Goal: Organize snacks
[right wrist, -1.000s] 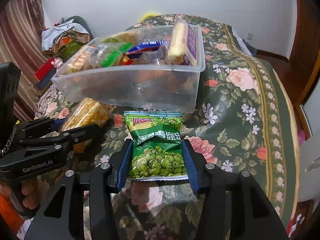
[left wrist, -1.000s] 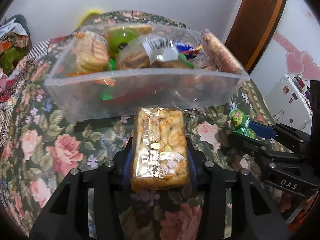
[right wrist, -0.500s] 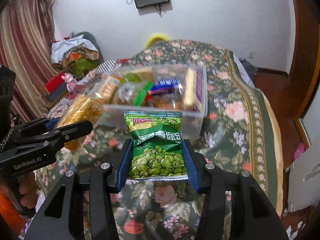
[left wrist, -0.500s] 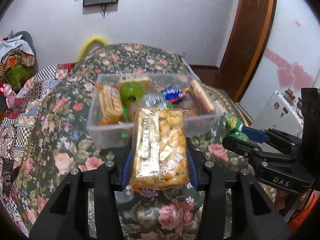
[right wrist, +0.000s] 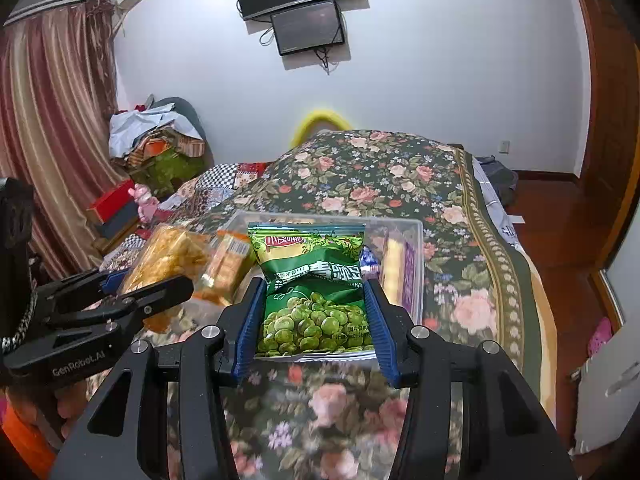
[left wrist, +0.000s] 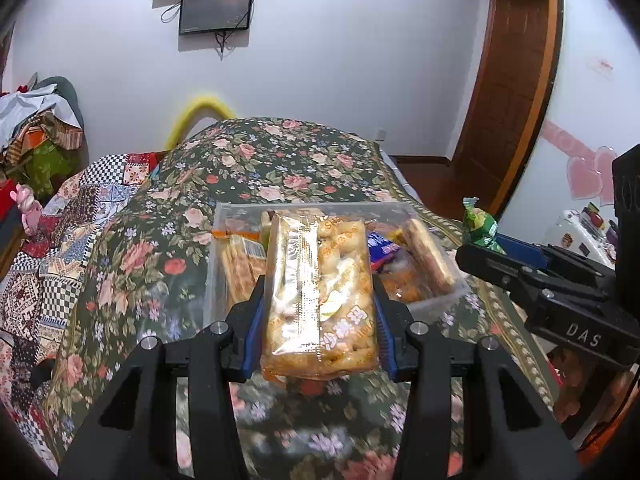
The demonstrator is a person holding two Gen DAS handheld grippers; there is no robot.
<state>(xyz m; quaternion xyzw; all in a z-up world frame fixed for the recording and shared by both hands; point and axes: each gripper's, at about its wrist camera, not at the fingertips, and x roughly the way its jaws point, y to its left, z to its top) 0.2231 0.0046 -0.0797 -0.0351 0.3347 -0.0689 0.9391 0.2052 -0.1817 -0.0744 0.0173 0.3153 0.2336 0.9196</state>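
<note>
My left gripper is shut on a clear pack of golden puffed snacks, held in the air in front of a clear plastic bin with several snack packs. My right gripper is shut on a green bag of peas, also raised before the bin. The right gripper shows in the left wrist view with the pea bag. The left gripper shows in the right wrist view with its snack pack.
The bin sits on a bed with a dark floral cover. A patchwork quilt lies at the left. A pile of clothes and a curtain stand at the far left. A wooden door is at the right.
Both grippers have risen and pulled back from the bin with their packs held. The bin now looks smaller and lower, and the wall screens have come into view.
</note>
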